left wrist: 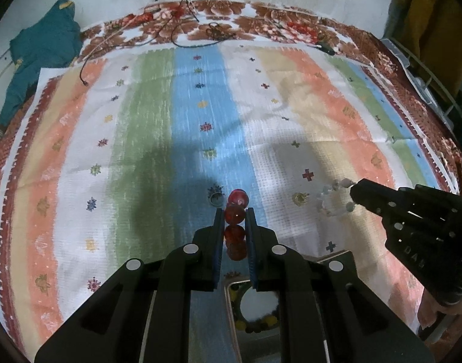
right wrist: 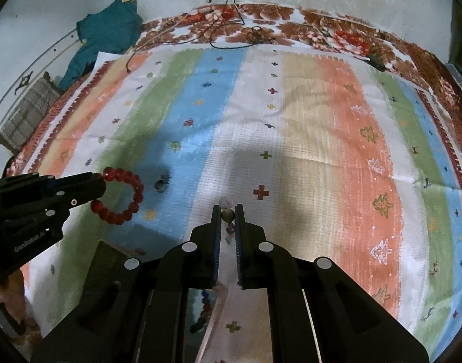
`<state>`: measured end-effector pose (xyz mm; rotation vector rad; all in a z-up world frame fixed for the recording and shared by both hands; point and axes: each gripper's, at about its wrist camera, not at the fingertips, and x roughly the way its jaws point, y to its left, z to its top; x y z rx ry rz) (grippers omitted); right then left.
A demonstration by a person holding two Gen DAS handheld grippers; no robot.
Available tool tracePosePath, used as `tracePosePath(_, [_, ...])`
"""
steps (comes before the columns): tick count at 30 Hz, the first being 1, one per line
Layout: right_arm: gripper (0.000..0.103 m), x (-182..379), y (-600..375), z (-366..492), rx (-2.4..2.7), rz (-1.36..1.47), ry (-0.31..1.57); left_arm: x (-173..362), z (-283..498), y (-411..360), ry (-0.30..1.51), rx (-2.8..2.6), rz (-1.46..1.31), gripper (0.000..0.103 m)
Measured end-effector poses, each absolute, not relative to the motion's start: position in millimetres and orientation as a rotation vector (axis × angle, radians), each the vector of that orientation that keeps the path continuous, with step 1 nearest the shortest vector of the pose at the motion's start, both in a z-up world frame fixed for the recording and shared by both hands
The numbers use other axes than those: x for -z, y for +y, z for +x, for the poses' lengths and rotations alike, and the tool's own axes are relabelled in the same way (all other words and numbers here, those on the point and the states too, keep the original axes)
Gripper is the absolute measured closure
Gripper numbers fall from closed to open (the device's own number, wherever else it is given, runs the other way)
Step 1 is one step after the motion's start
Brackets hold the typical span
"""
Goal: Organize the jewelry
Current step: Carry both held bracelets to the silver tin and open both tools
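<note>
My left gripper point(left wrist: 234, 211) is shut on a bracelet of red beads point(left wrist: 238, 198), which hangs above the striped cloth; the right wrist view shows that left gripper point(right wrist: 101, 181) with the red loop point(right wrist: 131, 199) dangling from its tips. My right gripper point(right wrist: 228, 211) is shut on a bracelet of clear beads point(right wrist: 228, 215) with one bronze bead. In the left wrist view the right gripper point(left wrist: 354, 193) holds this pale bracelet point(left wrist: 328, 202) off the cloth. A small ring point(left wrist: 216, 200) lies on the blue stripe point(right wrist: 159, 185).
A wooden-rimmed box point(left wrist: 228, 296) sits below the grippers with a yellow and dark bead bracelet point(left wrist: 255, 323) inside. The striped cloth point(left wrist: 200, 115) covers a floral bedspread. Thin cables point(left wrist: 182, 30) lie at the far edge. A teal garment point(left wrist: 43, 48) is at far left.
</note>
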<state>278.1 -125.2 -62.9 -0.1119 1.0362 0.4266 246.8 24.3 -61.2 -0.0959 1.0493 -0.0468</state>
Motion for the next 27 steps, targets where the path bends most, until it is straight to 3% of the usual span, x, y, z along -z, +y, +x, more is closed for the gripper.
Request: tracePosePath(27, [0.093, 20.1, -127.6, 216.4, -0.474, -0.176, 0.905, 14.2, 184.2, -0.5, 0.939, 0.111, -0.070, 0.090])
